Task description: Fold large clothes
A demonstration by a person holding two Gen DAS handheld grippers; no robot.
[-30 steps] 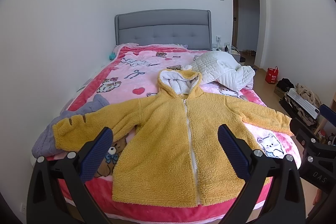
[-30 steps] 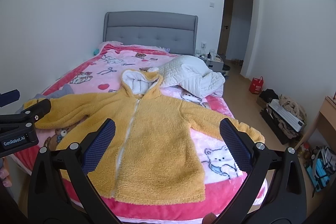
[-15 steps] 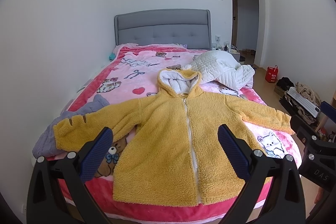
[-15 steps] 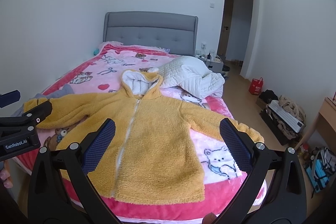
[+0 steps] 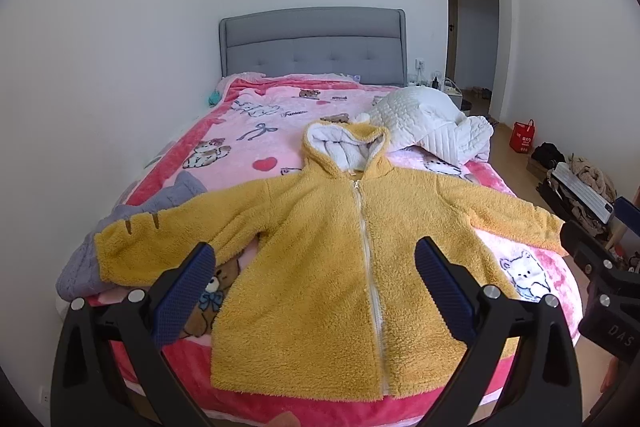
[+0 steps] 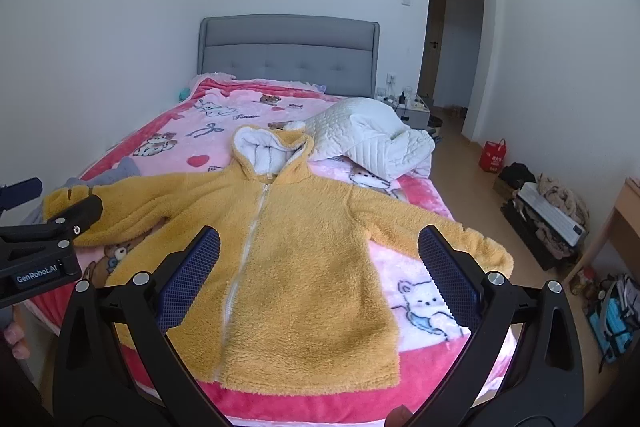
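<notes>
A fluffy mustard-yellow hooded fleece jacket (image 5: 344, 251) lies spread flat, zip side up, on a bed covered with a pink cartoon-print blanket (image 5: 256, 135), directly ahead of and below both tools. The left tool (image 5: 314, 287) hangs over the foot of the bed with its blue-padded jaws spread wide and holding nothing; the right tool (image 6: 318, 273) hangs beside it, likewise wide apart and empty. Neither touches the cloth.

The jacket's long axis, marked by its white zip (image 6: 248, 247), runs straight away from the tools, hem nearest and white-lined hood (image 5: 346, 147) farthest. The two sleeves stretch out crosswise. The sleeve with brown claw marks (image 5: 160, 239) reaches off to the left of the left tool and rests partly on a grey garment (image 5: 120, 223) at the bed's edge. The opposite sleeve (image 6: 436, 235) runs off to the right of the right tool, its cuff near the bed's right edge.

Judged from this layout, no fold has begun, and each tool is the nearer one to the sleeve on its own side: left tool to the clawed cuff, right tool to the plain one. A white quilted coat (image 6: 372, 139) lies bunched beyond the hood, to the far right, touching or just beside it.
</notes>
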